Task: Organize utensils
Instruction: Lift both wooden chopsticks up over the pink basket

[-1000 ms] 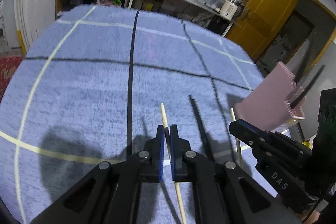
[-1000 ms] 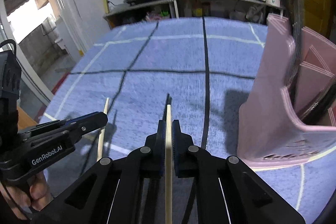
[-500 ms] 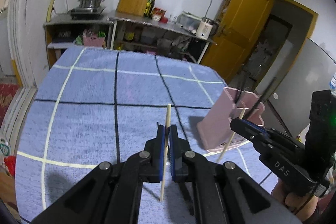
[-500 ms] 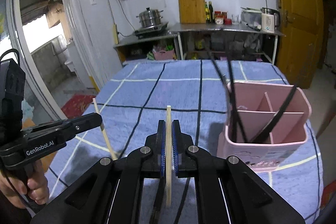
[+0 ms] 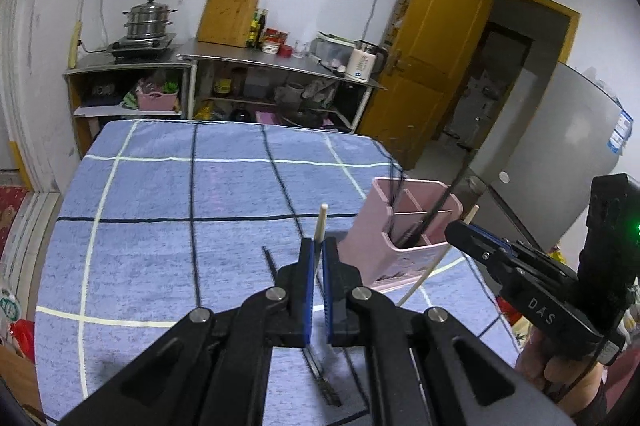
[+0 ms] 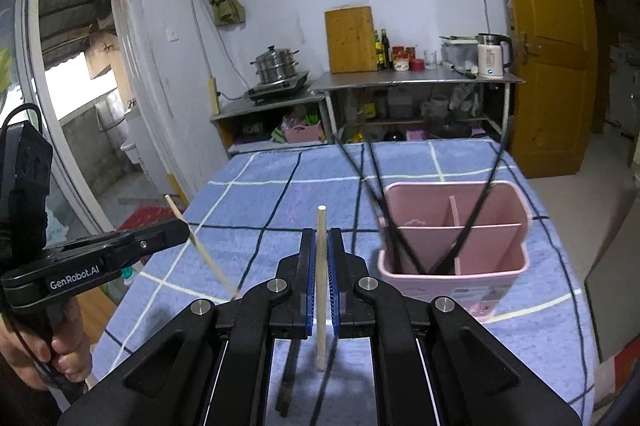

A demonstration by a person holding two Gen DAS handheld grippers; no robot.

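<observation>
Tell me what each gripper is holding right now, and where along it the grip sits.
The left gripper pinches a pale wooden chopstick near its upper end. The right gripper holds another pale chopstick higher than mid-length, its tip sticking up above the fingers.

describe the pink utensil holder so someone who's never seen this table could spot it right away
Start at the blue checked tablecloth that covers the table. On it stands the pink utensil holder, an upright plastic box split by inner walls into compartments. It is the only pink container on the cloth, and thin black chopsticks lean out of it.
</observation>
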